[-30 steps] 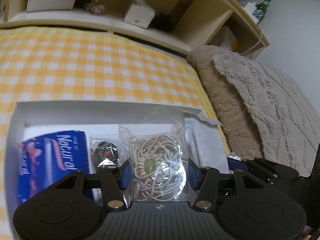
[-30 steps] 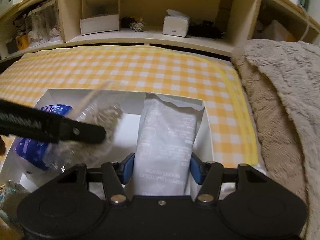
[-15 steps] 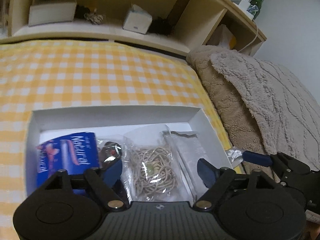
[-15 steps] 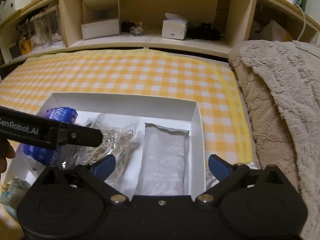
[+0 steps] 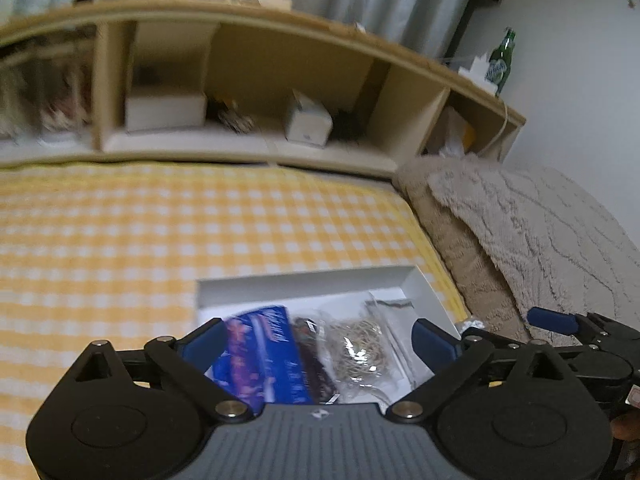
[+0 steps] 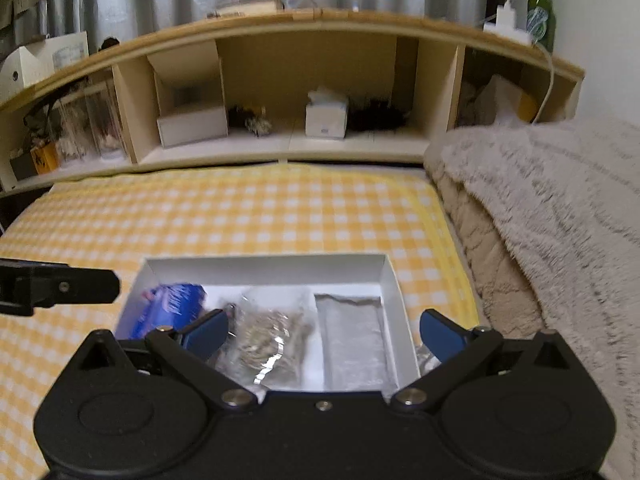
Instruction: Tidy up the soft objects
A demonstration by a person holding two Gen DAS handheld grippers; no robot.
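- Left wrist view: the left gripper (image 5: 318, 338) hangs above the near side of the white box (image 5: 304, 286), its blue fingers (image 5: 202, 340) spread wide with nothing between them.
- Inside the box, from its left wall to its right: a blue packet (image 5: 262, 356), a small dark bag (image 5: 314, 356), a clear bag of beige cord (image 5: 358, 354) and a pale flat pouch (image 5: 394, 320) — all lying side by side, blurred in this view.
- The box sits on a yellow checked sheet (image 5: 160, 232); a fluffy beige blanket (image 5: 540, 232) is piled just to the right of the box.
- The right gripper (image 5: 554, 320) shows to the right of the box, beside the blanket; from here I cannot tell how its fingers stand.
- Right wrist view: the right gripper (image 6: 324, 330) is over the box's (image 6: 264, 266) near edge — fingers (image 6: 440, 332) wide apart, empty.
- In the box lie the blue packet (image 6: 168, 304) at the left, the cord bag (image 6: 268, 338) in the middle and the pale pouch (image 6: 354, 340) against the right wall.
- One black finger of the left gripper (image 6: 60, 286) reaches in from the left, level with the box's far left corner and just outside it.
- Beyond the box, past the sheet (image 6: 240, 216), stands a wooden shelf (image 6: 288, 28) with a green bottle (image 6: 540, 4) on its right end.
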